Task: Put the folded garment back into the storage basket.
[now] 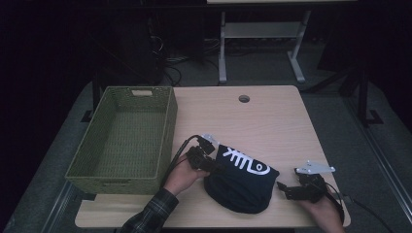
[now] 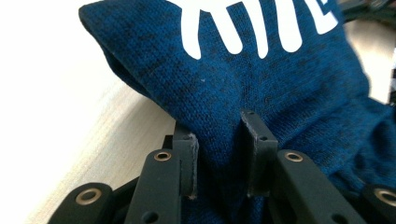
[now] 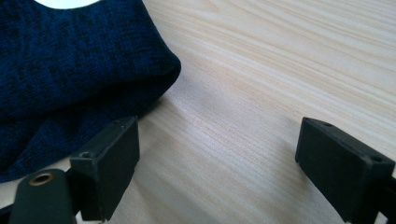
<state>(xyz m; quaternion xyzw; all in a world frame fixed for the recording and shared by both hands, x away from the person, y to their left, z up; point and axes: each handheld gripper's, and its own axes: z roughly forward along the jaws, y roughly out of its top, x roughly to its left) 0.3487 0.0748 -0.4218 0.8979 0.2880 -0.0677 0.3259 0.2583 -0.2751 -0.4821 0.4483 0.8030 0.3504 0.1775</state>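
Note:
A dark blue knit garment with a white print lies bunched on the wooden table near its front edge. At the garment's left side, my left gripper is shut on a raised fold; in the left gripper view the pads pinch the blue fabric between them. My right gripper rests just right of the garment and stands open. Its jaws are wide apart over bare wood, and the left one sits next to the garment's edge without gripping it.
A green woven basket stands along the table's left side, with nothing inside. A round cable hole sits near the far edge. Desk legs and cables stand on the dark floor behind the table.

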